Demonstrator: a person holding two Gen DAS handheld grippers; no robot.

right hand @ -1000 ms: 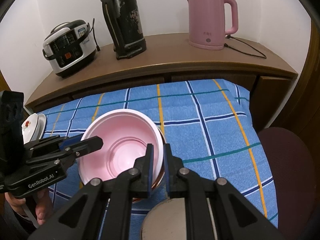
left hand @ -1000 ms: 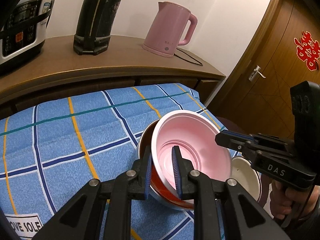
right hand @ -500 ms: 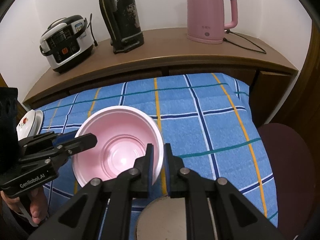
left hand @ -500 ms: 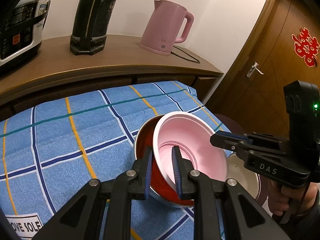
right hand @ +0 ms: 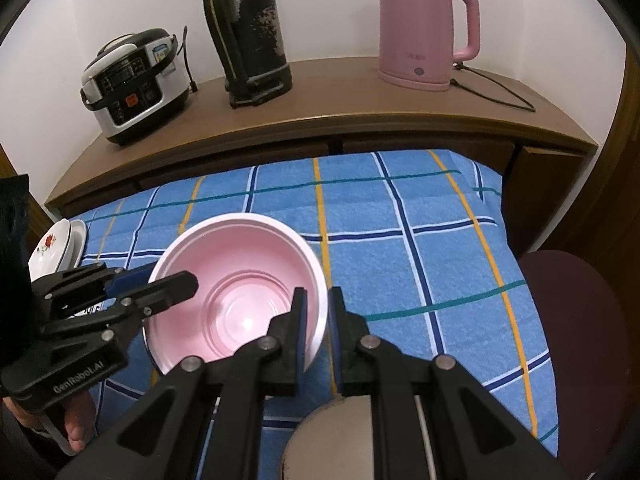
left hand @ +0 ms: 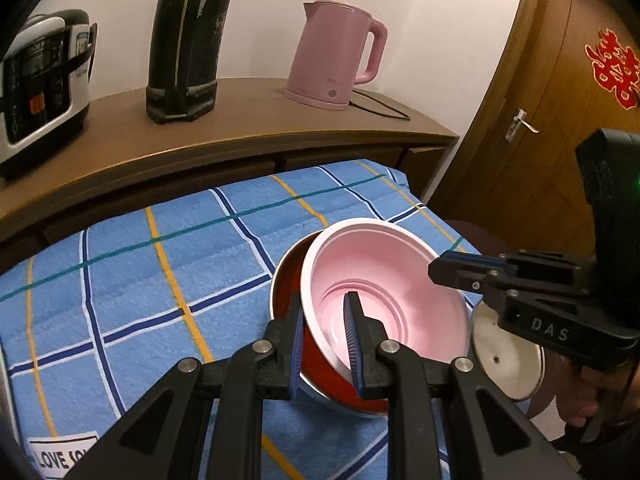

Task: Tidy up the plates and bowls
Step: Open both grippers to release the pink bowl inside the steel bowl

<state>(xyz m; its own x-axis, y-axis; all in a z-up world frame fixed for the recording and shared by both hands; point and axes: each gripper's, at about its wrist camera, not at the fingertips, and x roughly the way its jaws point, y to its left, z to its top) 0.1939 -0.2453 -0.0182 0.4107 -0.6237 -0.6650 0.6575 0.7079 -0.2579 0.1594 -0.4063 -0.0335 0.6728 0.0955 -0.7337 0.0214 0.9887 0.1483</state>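
On blue checked cloth [right hand: 420, 264], L [left hand: 325, 334] & R fingers [right hand: 318, 320] each pinch pink bowl [right hand: 240, 280] rim.

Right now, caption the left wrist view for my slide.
Both tools grip the pink bowl by its rim, tilted inside the red bowl on the blue checked cloth.

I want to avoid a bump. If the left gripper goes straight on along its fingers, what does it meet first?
The left gripper is already shut on the pink bowl's rim; pushing on would likely meet the bowl's inner wall, though depth is unclear.
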